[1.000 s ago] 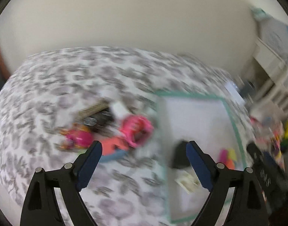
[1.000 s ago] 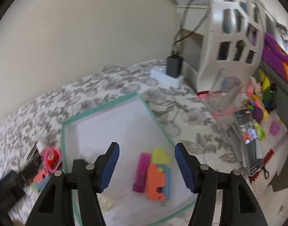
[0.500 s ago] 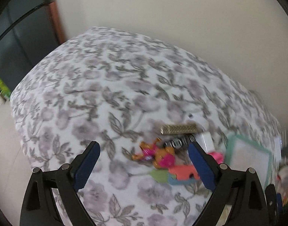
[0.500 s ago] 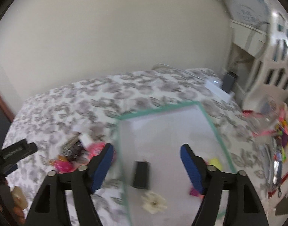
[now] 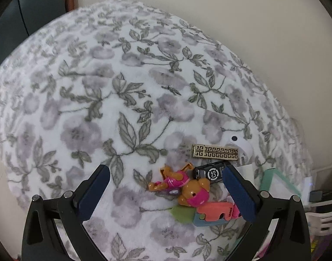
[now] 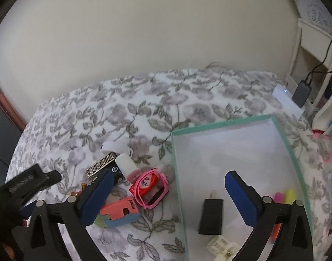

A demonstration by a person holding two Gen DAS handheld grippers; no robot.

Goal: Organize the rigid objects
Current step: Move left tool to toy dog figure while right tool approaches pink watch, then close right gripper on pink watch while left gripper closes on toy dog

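One tray (image 6: 283, 139), white inside with a green rim, lies on the floral blanket (image 5: 126, 100) and holds several things. A black block (image 6: 210, 216) with a pale tip at its far end lies flat near the tray's near left side. Just in front of it sits a cream piece (image 6: 220, 244). At the tray's near right corner, pink and yellow pieces (image 6: 284, 195) show past the right finger, partly hidden, so what they are cannot be told.

Left of the tray, outside it, a pile of small things rests on the blanket: a gold patterned bar (image 5: 214, 151), a black tube (image 5: 210, 173) just in front of it, an orange and pink toy figure (image 5: 183, 188), a coral puzzle piece (image 5: 216, 212) lying on a blue piece and a green one, a pink watch (image 6: 149, 184) and a white bottle (image 6: 126, 164). A white round thing (image 5: 239, 143) lies behind the bar.

The left gripper (image 5: 166, 192) hangs over the pile with its jaws opening wide; the toy figure lies in the gap below them, not pressed by either pad. The right gripper (image 6: 169, 200) also has its jaws opening, straddling the tray's left rim, with the black block and the watch below the gap and nothing held.
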